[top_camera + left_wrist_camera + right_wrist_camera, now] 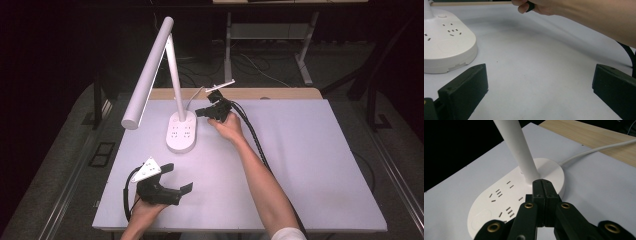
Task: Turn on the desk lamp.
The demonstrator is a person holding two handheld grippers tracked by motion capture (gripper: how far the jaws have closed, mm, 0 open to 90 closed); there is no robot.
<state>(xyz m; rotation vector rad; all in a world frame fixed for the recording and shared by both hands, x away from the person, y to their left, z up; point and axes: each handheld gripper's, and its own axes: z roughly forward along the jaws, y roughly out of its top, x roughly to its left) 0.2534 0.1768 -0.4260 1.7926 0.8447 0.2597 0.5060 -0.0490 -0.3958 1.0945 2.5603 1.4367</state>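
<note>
Sitting toward the rear left of the white tabletop [300,165]: a white desk lamp [170,75] on an oval base [181,131] with socket slots in its top. Lamp stem rises from the rear of the base, long head slants out and down to the left. White cord [596,150] runs off the back of the base toward the wooden strip at the far edge.

Right tool [204,112] held in the right hand [229,126], just beside the base's right edge. In the right gripper view its jaws are pressed together, nothing between them, tips [543,185] at the foot of the stem, over the base; contact can't be told.

Left tool [180,180] in the left hand [145,209], near front left of the tabletop, well apart from the lamp. Jaws spread wide, nothing between them, bare tabletop between them in the left gripper view, base off to the left there.
</note>
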